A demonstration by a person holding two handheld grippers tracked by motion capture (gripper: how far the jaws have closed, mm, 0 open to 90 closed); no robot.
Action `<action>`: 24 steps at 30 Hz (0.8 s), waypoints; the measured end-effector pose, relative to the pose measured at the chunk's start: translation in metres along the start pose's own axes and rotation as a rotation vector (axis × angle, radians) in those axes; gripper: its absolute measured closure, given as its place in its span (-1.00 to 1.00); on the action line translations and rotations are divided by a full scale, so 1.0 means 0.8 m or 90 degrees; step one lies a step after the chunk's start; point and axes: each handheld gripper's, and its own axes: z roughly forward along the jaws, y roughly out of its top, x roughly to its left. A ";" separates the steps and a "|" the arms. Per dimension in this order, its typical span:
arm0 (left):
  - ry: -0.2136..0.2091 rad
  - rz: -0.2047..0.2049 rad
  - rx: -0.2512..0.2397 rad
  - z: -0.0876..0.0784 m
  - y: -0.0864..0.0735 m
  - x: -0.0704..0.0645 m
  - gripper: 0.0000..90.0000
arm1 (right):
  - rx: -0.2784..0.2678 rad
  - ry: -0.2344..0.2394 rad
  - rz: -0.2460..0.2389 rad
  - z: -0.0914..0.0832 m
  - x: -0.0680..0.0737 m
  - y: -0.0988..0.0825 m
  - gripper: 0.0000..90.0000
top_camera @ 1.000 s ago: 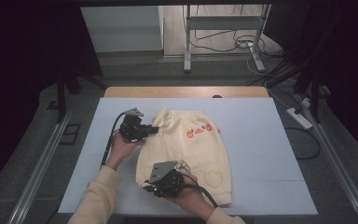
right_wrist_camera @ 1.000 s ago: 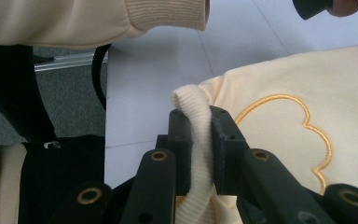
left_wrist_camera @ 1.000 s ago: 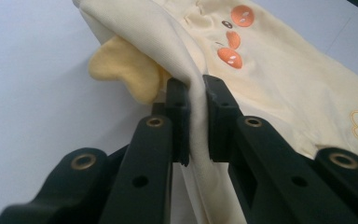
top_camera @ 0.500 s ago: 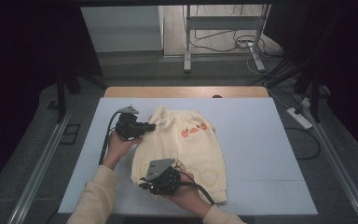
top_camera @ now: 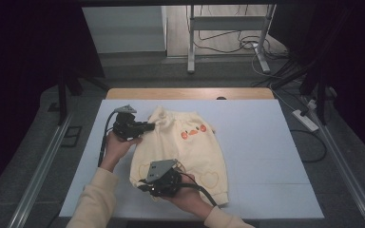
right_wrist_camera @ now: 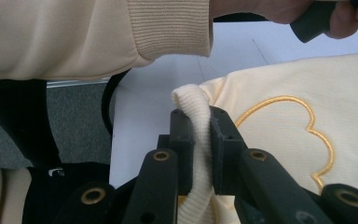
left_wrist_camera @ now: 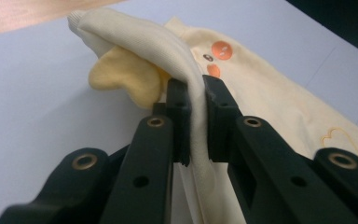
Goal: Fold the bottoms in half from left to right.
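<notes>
Pale blue table mid-frame, dark room around, my left gripper clamped on yellow baby pants waistband, my right gripper pinching ribbed cuff.

White mat over wooden table, wood showing at far edge. Grey floor beyond. Metal stand far, cables at its feet. Power strip right. Rail left.

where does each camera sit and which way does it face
High view: above the person's side, looking forward and down on the table; forearms, both claws.
Left gripper view: on the left claw, looking along its jaws pinching the cream garment.
Right gripper view: on the right claw, pinching the ribbed cuff; a sleeve above.
Shared: the garment.
</notes>
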 end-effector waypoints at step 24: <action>0.004 -0.009 0.010 0.002 -0.002 0.001 0.84 | -0.002 0.007 0.010 -0.001 -0.001 -0.005 0.80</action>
